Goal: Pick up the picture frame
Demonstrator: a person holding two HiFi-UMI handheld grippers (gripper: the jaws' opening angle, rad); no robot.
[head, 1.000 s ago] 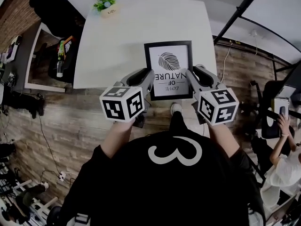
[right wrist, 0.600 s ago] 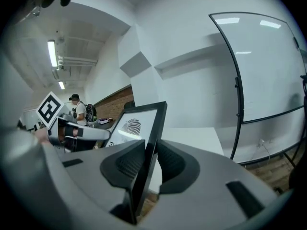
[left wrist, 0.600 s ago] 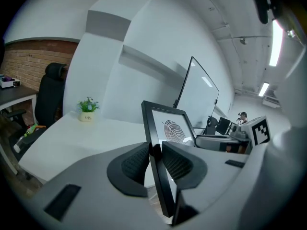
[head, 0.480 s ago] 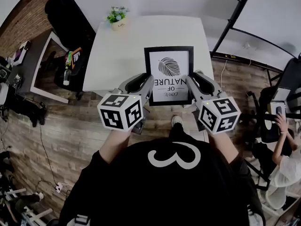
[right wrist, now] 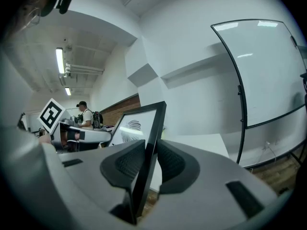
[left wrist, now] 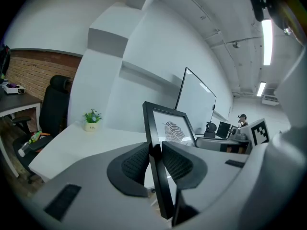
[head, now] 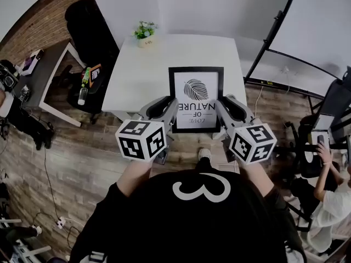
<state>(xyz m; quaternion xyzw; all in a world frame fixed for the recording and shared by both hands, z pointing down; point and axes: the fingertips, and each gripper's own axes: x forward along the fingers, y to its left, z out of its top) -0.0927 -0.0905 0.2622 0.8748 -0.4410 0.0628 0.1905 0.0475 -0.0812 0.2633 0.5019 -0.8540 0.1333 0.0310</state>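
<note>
Black wooden picture frame with a white leaf print (head: 196,98), seen from the head view, has risen off the white table (head: 142,70) within the last second, so the pick-up looks all but done. In the left gripper view, the left gripper (left wrist: 154,150) has its ribbed grey fingers (left wrist: 134,164) clenched on one long rail, with the table below. In the right gripper view, the right gripper (right wrist: 152,158) clamps the opposite rail; the print faces up and its long axis points away from the person.

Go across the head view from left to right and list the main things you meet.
Dark desk → bottle → left gripper → picture frame → right gripper → seated person at the far right.
</note>
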